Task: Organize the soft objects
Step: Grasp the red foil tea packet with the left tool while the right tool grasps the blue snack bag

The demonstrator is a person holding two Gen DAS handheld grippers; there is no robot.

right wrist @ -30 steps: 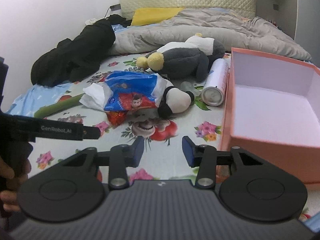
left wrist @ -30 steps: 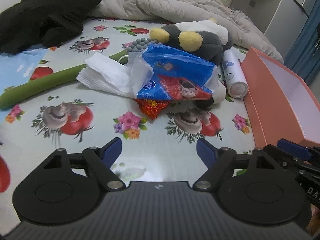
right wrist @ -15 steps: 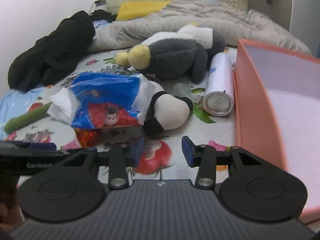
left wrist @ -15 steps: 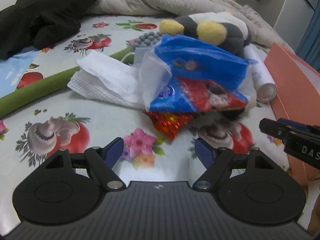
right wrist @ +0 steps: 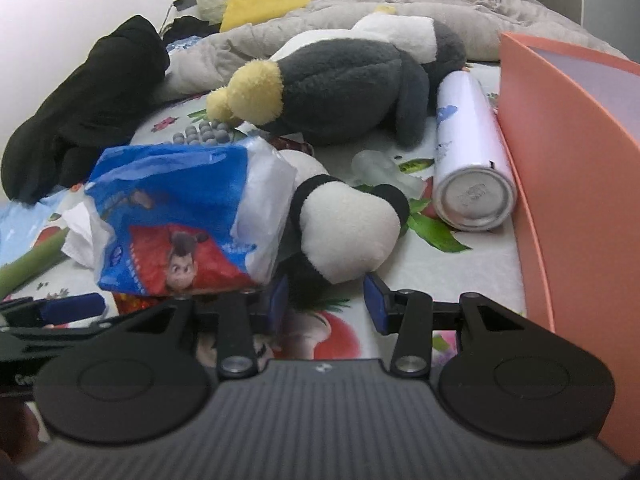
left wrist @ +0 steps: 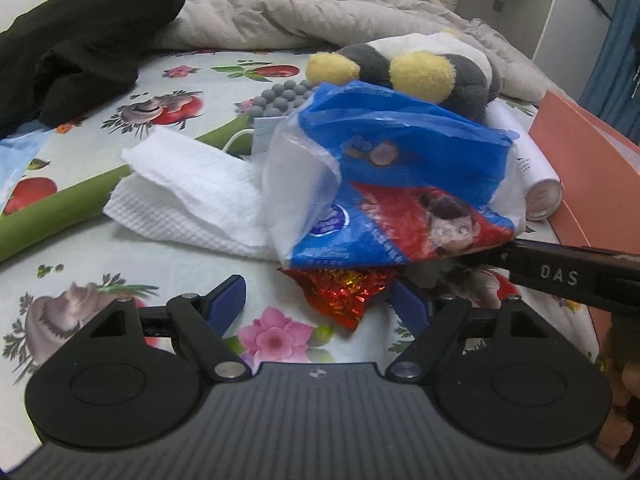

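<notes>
A pile lies on the flower-print sheet: a blue and red tissue pack [left wrist: 392, 184] [right wrist: 180, 216], white paper towels [left wrist: 188, 188], a red foil wrapper [left wrist: 344, 292] and a small panda plush [right wrist: 348, 228]. Behind them lies a grey plush with yellow feet [right wrist: 344, 84] [left wrist: 420, 72]. My left gripper [left wrist: 316, 304] is open, and the foil wrapper's tip lies between its blue fingers. Just short of the panda's underside, my right gripper [right wrist: 326, 300] stands open, its pads not pressing on it. The pack hides part of the panda.
An orange box [right wrist: 568, 152] [left wrist: 592, 172] stands open on the right, with a white spray can [right wrist: 472, 160] lying against it. A green tube [left wrist: 52, 216], black clothing [right wrist: 88, 108] and a rumpled grey quilt [left wrist: 320, 16] fill the left and back.
Both grippers have come forward and down toward the pile. The left now straddles the foil wrapper's tip, and the right has closed in on the panda. Neither gripper's opening changed.
</notes>
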